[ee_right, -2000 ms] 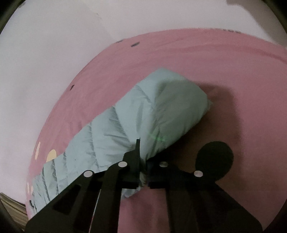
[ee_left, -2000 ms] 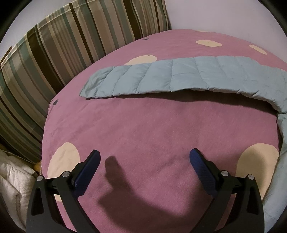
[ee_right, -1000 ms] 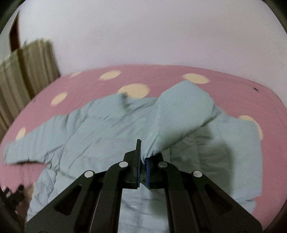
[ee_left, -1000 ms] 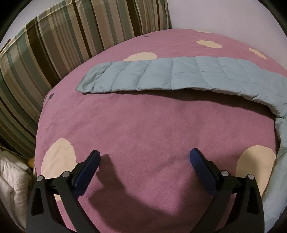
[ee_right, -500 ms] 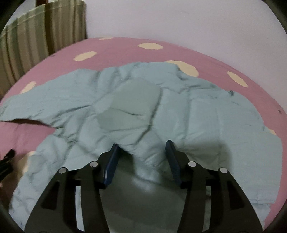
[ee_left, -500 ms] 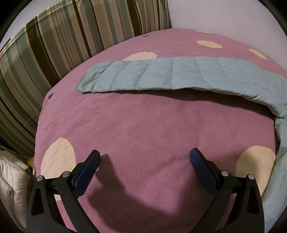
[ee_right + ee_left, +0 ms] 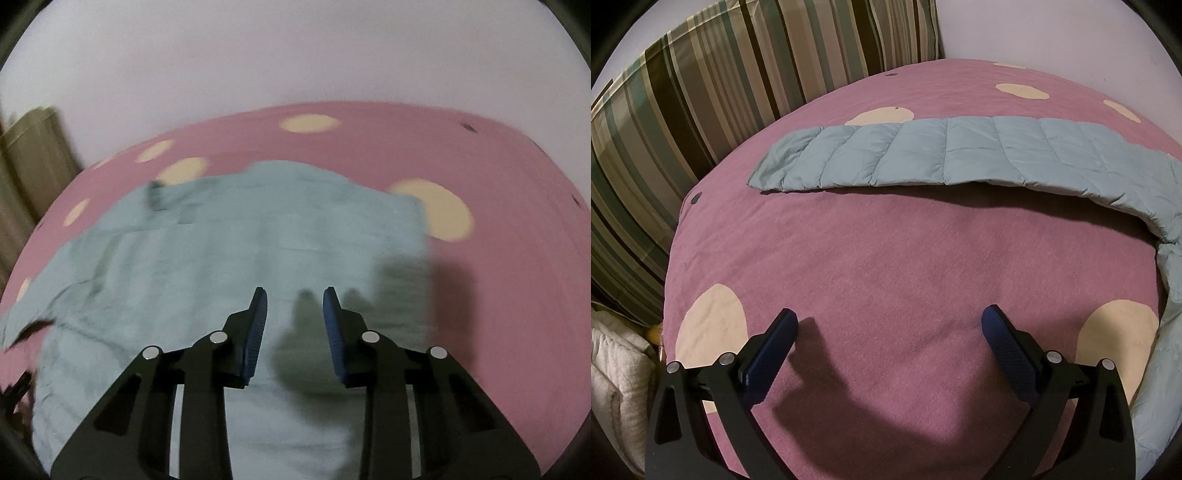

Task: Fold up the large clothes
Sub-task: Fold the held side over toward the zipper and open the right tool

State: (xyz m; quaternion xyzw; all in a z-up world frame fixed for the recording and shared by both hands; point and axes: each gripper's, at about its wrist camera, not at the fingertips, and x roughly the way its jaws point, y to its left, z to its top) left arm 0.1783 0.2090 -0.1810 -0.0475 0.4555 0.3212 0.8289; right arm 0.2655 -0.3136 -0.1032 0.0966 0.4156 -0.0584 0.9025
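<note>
One pale blue quilted puffer jacket [image 7: 960, 155], one pink bed [image 7: 886, 258] with cream dots, two black hand-held grippers: left hand-held gripper [image 7: 886, 323], right hand-held gripper [image 7: 294, 297].

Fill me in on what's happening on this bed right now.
A person is folding a light blue puffer jacket on a pink spotted bedspread, with tongs in each hand. The right tongs hang above the jacket's body, jaws closing with nothing between them. The left tongs are wide open over bare bedspread, empty. One sleeve lies stretched out flat, not yet folded in.

bedspread [image 7: 886, 258] free, jacket sleeve [image 7: 923, 155] across
</note>
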